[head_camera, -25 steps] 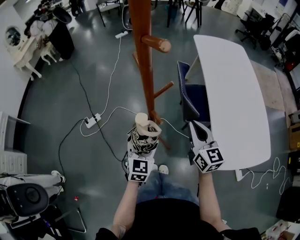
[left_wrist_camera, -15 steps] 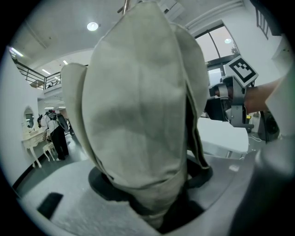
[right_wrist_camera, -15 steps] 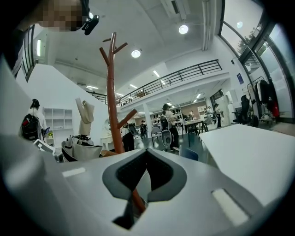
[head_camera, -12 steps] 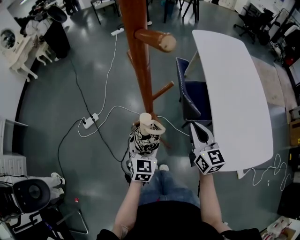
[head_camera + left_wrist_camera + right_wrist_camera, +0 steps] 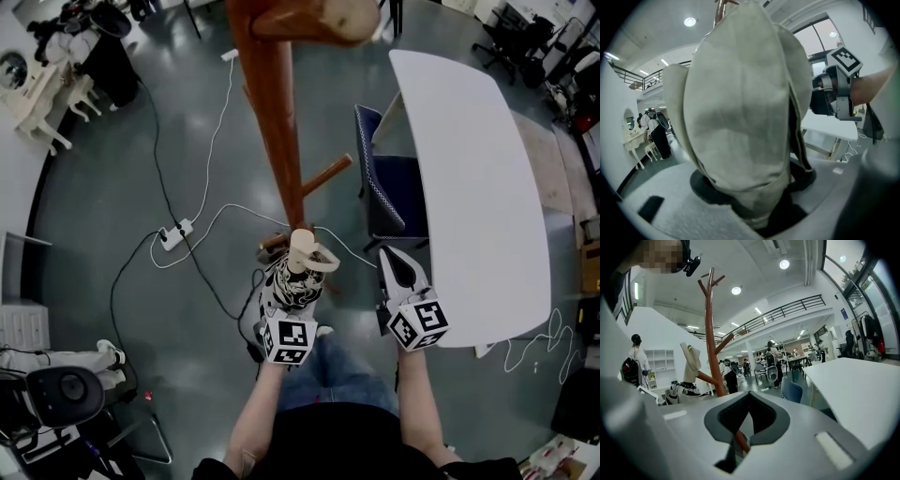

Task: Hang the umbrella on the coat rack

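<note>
A long white table with rounded ends (image 5: 469, 178) runs along the right side, from near to far. A dark blue upholstered chair (image 5: 382, 202) stands just beside its left edge. On the glossy grey floor (image 5: 103, 197), a white power strip (image 5: 176, 235) lies left of centre. A white cable (image 5: 215, 150) and a black cable (image 5: 167, 187) trail from around it toward the far side. A white ornate dressing table (image 5: 37, 94) stands at far left, and black office chairs (image 5: 502, 47) at far right.
</note>
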